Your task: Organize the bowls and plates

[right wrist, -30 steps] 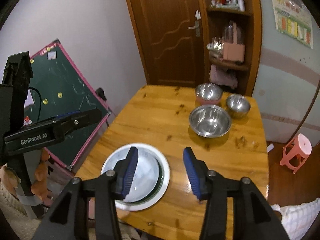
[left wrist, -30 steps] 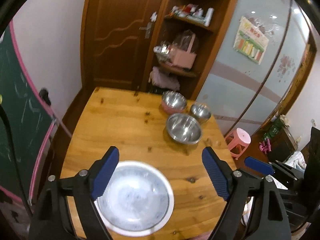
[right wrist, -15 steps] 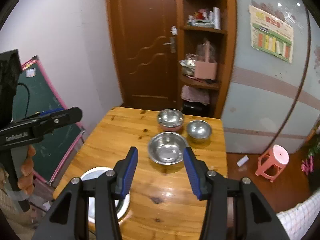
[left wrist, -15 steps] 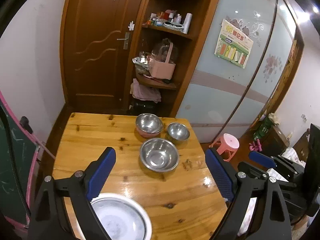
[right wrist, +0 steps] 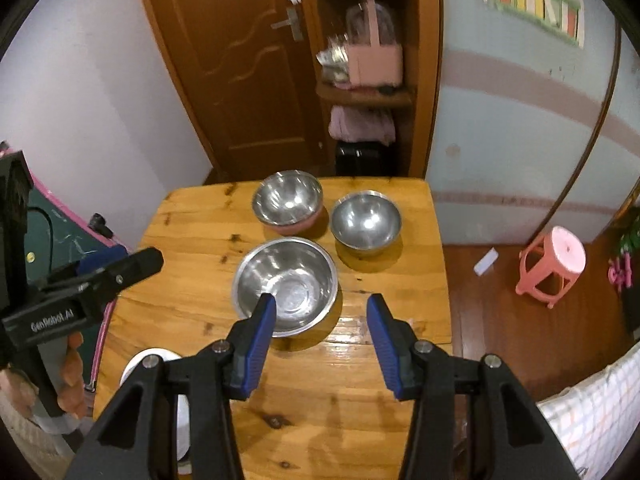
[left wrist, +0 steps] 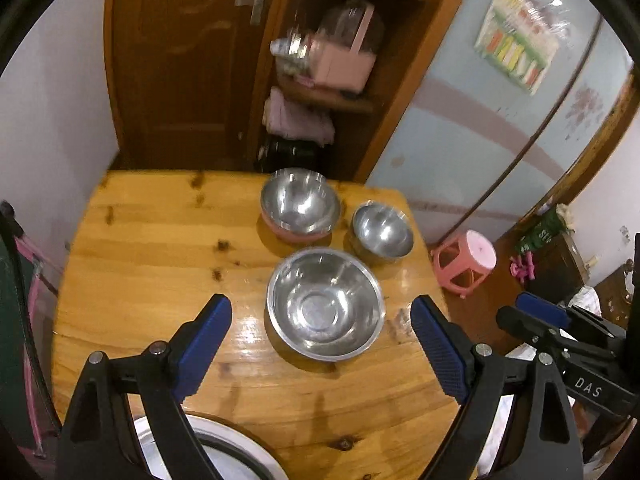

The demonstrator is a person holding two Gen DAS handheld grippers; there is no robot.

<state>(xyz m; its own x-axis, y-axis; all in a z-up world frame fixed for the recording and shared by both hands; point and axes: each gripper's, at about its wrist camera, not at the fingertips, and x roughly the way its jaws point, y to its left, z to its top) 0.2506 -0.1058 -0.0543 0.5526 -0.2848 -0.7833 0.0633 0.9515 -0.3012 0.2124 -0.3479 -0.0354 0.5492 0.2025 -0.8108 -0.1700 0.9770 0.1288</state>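
Three steel bowls stand on the wooden table (left wrist: 140, 248). The large bowl (left wrist: 325, 305) (right wrist: 286, 285) is nearest. Behind it a medium bowl (left wrist: 299, 200) (right wrist: 287, 200) rests in a pink bowl, with a small bowl (left wrist: 382, 229) (right wrist: 366, 220) to its right. A white plate (left wrist: 236, 452) (right wrist: 160, 360) lies at the near edge, partly hidden by my arms. My left gripper (left wrist: 320, 344) hovers open in front of the large bowl, holding nothing. My right gripper (right wrist: 320, 334) hangs half open and empty just right of that bowl's near rim.
A pink stool (left wrist: 466, 264) (right wrist: 552, 266) stands on the floor to the right of the table. A green board with a pink frame (right wrist: 60, 236) leans at the left. A wooden door and shelf unit (left wrist: 320, 80) rise behind the table's far edge.
Both grippers have travelled forward over the table, from above the white plate toward the steel bowls. The plate has slipped to the bottom of both views. The bowls look closer and larger.
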